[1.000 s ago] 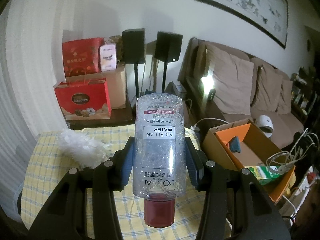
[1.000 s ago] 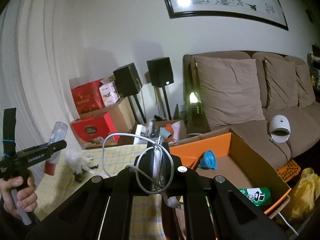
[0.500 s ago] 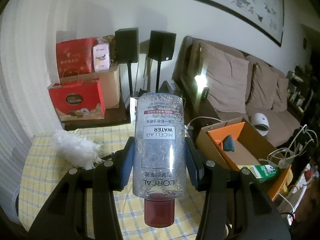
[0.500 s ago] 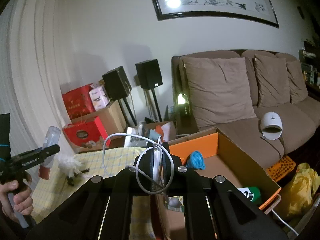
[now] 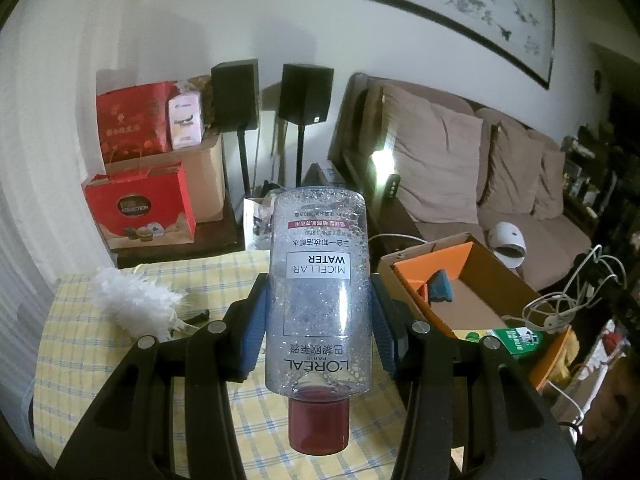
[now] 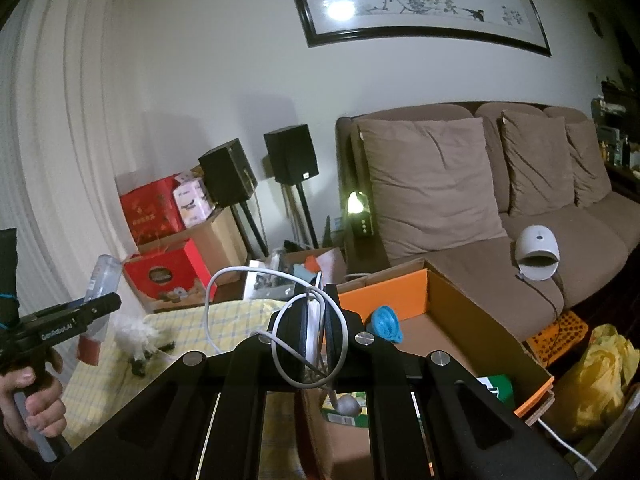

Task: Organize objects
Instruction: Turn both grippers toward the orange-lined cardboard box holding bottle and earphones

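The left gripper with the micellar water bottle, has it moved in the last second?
Yes. In the right wrist view the left gripper and its bottle sit further left and lower against the red gift box.

The left hand-held gripper point(image 5: 318, 316) stands partly spread and clamped, while the right hand-held gripper point(image 6: 314, 332) is pinched fully closed.

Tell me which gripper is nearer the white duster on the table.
Left. The left gripper, clamping the bottle, hangs just beside the duster. The right gripper, shut on a white cable, sits farther off, by the cardboard box.
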Action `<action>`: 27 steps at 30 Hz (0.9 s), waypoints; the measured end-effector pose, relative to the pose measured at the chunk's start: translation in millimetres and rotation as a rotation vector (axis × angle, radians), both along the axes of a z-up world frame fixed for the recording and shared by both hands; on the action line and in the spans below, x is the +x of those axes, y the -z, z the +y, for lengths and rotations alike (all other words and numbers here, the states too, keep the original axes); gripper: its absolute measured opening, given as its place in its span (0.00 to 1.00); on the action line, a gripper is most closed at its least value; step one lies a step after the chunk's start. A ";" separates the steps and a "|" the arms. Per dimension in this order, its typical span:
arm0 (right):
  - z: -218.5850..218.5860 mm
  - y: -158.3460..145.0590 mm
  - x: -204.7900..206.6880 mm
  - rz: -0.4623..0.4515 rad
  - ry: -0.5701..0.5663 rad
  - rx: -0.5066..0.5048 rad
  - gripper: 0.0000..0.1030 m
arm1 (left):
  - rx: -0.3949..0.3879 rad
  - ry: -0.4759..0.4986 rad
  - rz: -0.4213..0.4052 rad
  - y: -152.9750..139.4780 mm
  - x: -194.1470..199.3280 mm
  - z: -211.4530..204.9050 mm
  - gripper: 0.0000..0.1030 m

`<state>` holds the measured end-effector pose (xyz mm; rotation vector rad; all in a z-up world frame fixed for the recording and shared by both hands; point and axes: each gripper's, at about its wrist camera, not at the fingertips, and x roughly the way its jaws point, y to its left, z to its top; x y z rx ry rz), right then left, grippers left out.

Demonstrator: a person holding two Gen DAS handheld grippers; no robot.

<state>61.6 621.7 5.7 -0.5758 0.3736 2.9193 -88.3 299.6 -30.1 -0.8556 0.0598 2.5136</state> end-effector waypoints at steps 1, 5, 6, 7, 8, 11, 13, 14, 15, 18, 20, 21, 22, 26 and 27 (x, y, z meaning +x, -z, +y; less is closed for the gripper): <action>0.5 0.0 0.0 -0.001 0.001 0.000 0.06 | -0.001 0.003 0.003 -0.6 0.6 1.1 0.43; 3.3 0.1 -0.3 -0.001 0.006 -0.003 0.06 | -0.004 0.015 0.010 -3.0 3.8 5.8 0.43; 4.0 -0.1 0.0 -0.001 0.009 -0.002 0.06 | -0.005 0.017 0.013 -3.7 4.8 6.9 0.43; 4.4 -0.2 0.0 -0.001 0.011 -0.003 0.06 | -0.005 0.019 0.014 -4.3 5.5 7.7 0.43; 5.1 -0.2 0.4 0.000 0.013 -0.003 0.06 | -0.006 0.021 0.016 -5.0 6.0 8.3 0.43; 9.8 -0.4 1.7 -0.002 0.030 -0.001 0.06 | -0.010 0.026 0.020 -7.3 6.7 9.9 0.43; 15.4 -0.4 4.0 -0.002 0.042 -0.004 0.06 | -0.008 0.022 0.023 -8.7 6.3 8.9 0.43; 18.0 -0.6 4.8 -0.001 0.048 -0.006 0.06 | -0.008 0.021 0.024 -9.2 6.0 8.5 0.43; 21.4 -0.6 6.4 0.000 0.056 -0.009 0.06 | -0.007 0.019 0.026 -9.9 5.7 7.9 0.43; 28.8 -0.8 10.6 0.002 0.075 -0.012 0.06 | -0.007 0.016 0.032 -11.8 6.0 7.3 0.43; 32.7 -0.9 12.2 0.000 0.084 -0.012 0.06 | -0.008 0.019 0.039 -12.4 7.3 7.3 0.43; 35.6 -0.9 13.6 0.000 0.091 -0.014 0.06 | -0.009 0.022 0.042 -13.0 7.7 7.6 0.43; 38.1 -1.2 14.3 -0.001 0.096 -0.016 0.06 | -0.009 0.024 0.045 -13.3 8.1 8.1 0.43; 45.4 -1.6 18.2 0.001 0.115 -0.021 0.07 | -0.009 0.033 0.045 -12.5 8.9 9.5 0.43; 47.0 -1.5 19.1 0.002 0.119 -0.021 0.07 | -0.009 0.034 0.044 -12.1 8.7 9.4 0.43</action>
